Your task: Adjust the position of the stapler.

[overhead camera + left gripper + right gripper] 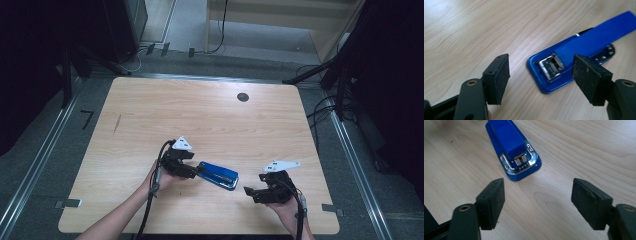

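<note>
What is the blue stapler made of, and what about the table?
The stapler looks like glossy blue plastic or painted metal; it shines. Its rear end and front plate look like shiny bare metal with rivets. The table looks like pale wood or laminate, with printed-looking grain lines.

I note the stapler [218, 175] lying on the table [210, 115] between my left gripper [196, 171] and right gripper [248, 192], near the front edge.

One blue stapler [218, 175] on one wooden worktop [200, 115]. Two grippers: left gripper [199, 171], right gripper [248, 190]. Two hands, one on each. One dark round hole [243, 97] in worktop.
</note>
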